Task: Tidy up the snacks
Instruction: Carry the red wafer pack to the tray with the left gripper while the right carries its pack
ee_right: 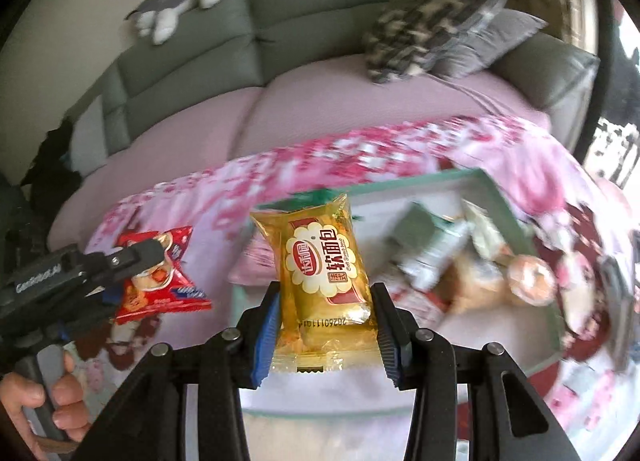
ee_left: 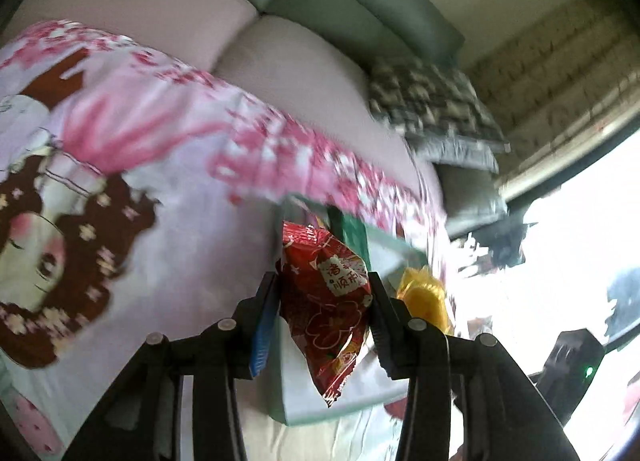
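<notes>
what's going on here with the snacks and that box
A person is sorting snacks with two handheld grippers. The left gripper is shut on a red packet; the right gripper is shut on a yellow bread pack. Both are held above a teal box on the floral blanket, with several snacks already inside.

Red snack packet (ee_left: 326, 301) and yellow bread packet (ee_right: 326, 281) held upright

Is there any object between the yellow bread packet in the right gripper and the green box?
Nothing visible blocks it. The yellow bread packet hangs above the green box, whose top is open, with other snacks inside.
</notes>
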The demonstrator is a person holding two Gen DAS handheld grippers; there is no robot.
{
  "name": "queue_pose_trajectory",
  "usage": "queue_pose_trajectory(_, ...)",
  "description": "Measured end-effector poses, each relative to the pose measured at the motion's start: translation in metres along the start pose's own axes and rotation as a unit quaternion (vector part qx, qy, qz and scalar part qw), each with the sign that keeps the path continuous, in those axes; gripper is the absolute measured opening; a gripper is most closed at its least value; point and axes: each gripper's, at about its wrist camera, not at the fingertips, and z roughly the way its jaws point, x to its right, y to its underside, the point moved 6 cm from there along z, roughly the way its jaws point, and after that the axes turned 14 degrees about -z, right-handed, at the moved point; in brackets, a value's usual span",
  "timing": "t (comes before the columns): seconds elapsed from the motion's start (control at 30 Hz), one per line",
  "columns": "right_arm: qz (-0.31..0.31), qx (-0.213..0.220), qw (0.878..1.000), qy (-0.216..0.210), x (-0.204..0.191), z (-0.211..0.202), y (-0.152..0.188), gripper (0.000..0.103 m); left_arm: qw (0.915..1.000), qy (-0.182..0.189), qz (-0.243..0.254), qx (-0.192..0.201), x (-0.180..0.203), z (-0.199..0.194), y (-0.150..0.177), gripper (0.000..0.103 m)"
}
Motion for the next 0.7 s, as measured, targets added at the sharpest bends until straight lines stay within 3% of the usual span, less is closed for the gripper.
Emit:
queue_pose_trajectory(0.3,0.023,-0.051,0.998,0.014,0.042,0.015,0.049,0.046,0.9970,-0.043,0.035,-0.053,0.002,0.039,0.053,0.044)
queue_pose_trajectory(0.7,0.018,-0.060,0.998,0.013,0.043,0.024,0.058,0.048,0.9902,-0.100,0.058,-0.078,-0.002,0.063,0.080,0.050)
